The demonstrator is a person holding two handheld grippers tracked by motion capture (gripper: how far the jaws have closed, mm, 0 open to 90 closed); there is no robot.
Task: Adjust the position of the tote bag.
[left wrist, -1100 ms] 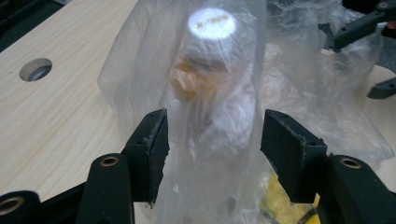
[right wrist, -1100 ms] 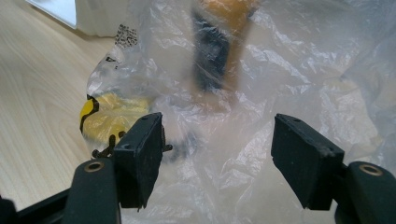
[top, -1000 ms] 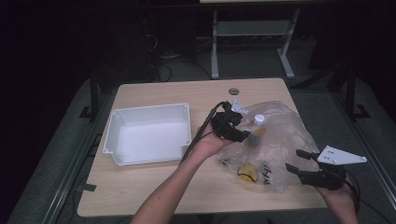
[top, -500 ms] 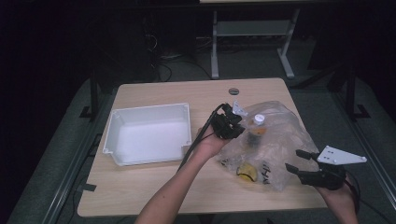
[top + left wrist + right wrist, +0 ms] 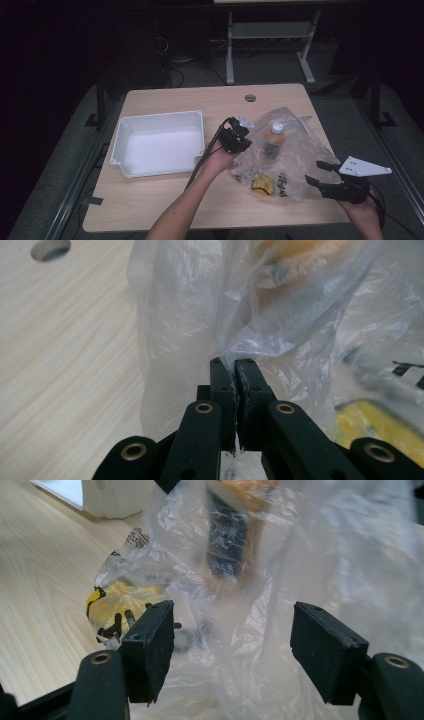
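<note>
A crumpled clear plastic bag [image 5: 295,150] lies on the right half of the wooden table [image 5: 165,210]. Inside it stand an orange-capped bottle [image 5: 273,137] and a yellow item with black print [image 5: 262,185]. My left gripper [image 5: 239,141] is at the bag's left edge. In the left gripper view its jaws are shut, pinching a fold of the bag film [image 5: 260,305] at the tips of my left gripper [image 5: 234,367]. My right gripper [image 5: 315,172] sits at the bag's right side, open; in the right gripper view the bag [image 5: 320,555] bulges between the wide-apart jaws of my right gripper [image 5: 232,630], and the pads are not pressing it.
An empty white tray [image 5: 125,145] stands on the table's left half, close to my left forearm. A round cable hole [image 5: 250,97] is near the far edge. A metal stand [image 5: 270,35] is on the floor beyond the table.
My left gripper has sunk a little onto the bag's left edge and its jaws have closed on the film. The right gripper has stayed where it was.
</note>
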